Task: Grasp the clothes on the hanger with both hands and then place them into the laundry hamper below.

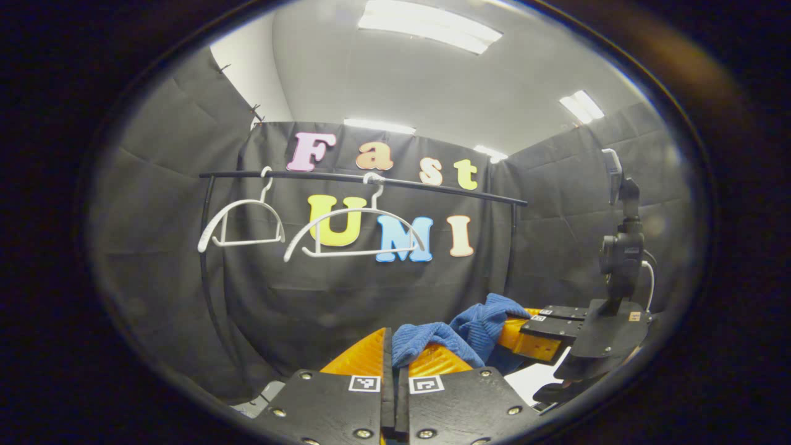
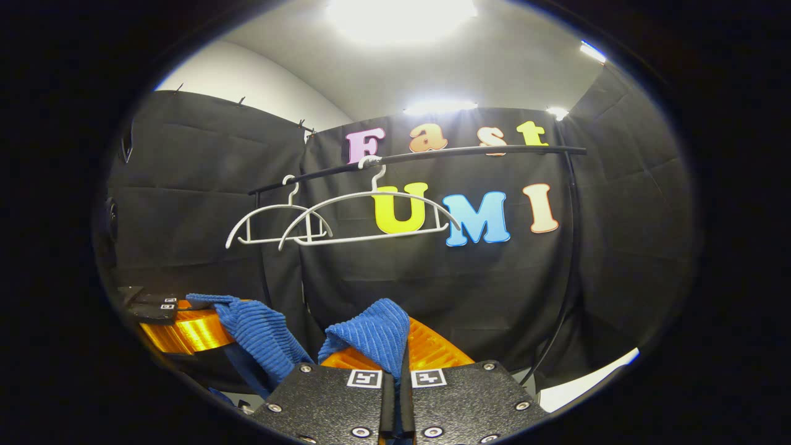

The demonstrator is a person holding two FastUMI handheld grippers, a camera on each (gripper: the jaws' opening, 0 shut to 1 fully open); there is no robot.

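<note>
Nearest item, left gripper view: our left hand-held gripper (image 1: 395,361), fingers closed together on a fold of the blue corduroy garment (image 1: 460,337), which bulges up just past the fingertips. In the right gripper view, our right hand-held gripper (image 2: 395,358) is likewise closed, a ridge of the same blue cloth pinched between its fingers.

Remaining items, largest first:

1. Garment rail (image 2: 426,156), a dark bar on dark uprights, running across the booth wall.
2. Blue corduroy garment, off the rail and slung between the two grippers, below the level of the hangers. Its full shape cannot be made out, so we name it no closer than a garment.
3. Nearer white hanger (image 2: 371,216), bare, hooked on the rail.
4. Farther white hanger (image 2: 278,225), bare, beside the first.

Step in hand, as we judge it: the two-handed grasp is made and the cloth is free of the hangers, so the carry down is what remains. The next move calls for lowering both grippers together, keeping the pinch firm until the cloth is over the hamper, then opening both.

Hidden or unclear: the laundry hamper lies beyond what we can make out. A pale surface (image 2: 587,377) at the lower edge is cut off, and we cannot identify it. The lower hang of the cloth is concealed behind the gripper bodies.
</note>
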